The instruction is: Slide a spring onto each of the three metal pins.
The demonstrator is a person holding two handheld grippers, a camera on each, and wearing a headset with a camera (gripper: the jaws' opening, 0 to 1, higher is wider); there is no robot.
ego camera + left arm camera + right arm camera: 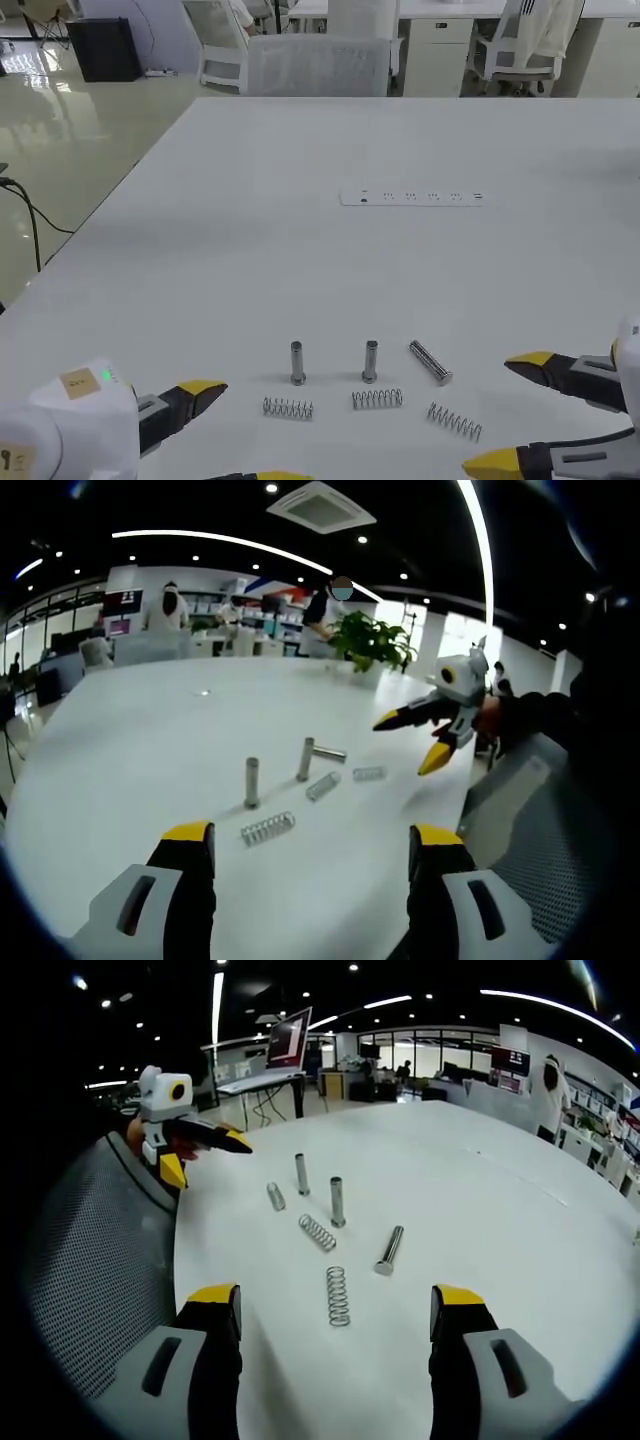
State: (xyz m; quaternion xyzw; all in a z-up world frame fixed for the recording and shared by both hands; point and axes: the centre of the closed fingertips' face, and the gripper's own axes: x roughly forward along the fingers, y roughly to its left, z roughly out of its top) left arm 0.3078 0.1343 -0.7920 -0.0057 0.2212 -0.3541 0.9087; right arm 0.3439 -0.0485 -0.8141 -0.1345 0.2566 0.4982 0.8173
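Springs [377, 400] beside pins [370, 361]; left gripper [311, 833], right gripper [335, 1296] spread; plant [372, 640] far off.

No legible text, label or number.

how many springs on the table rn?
3, all loose on the table: left spring before the left upright pin, middle spring before the middle upright pin, right spring by the lying pin. None looks hidden.

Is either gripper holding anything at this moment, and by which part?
Nothing is held. The left gripper and right gripper are both open and empty; the coiled metal springs and silver metal pins rest on the white table.
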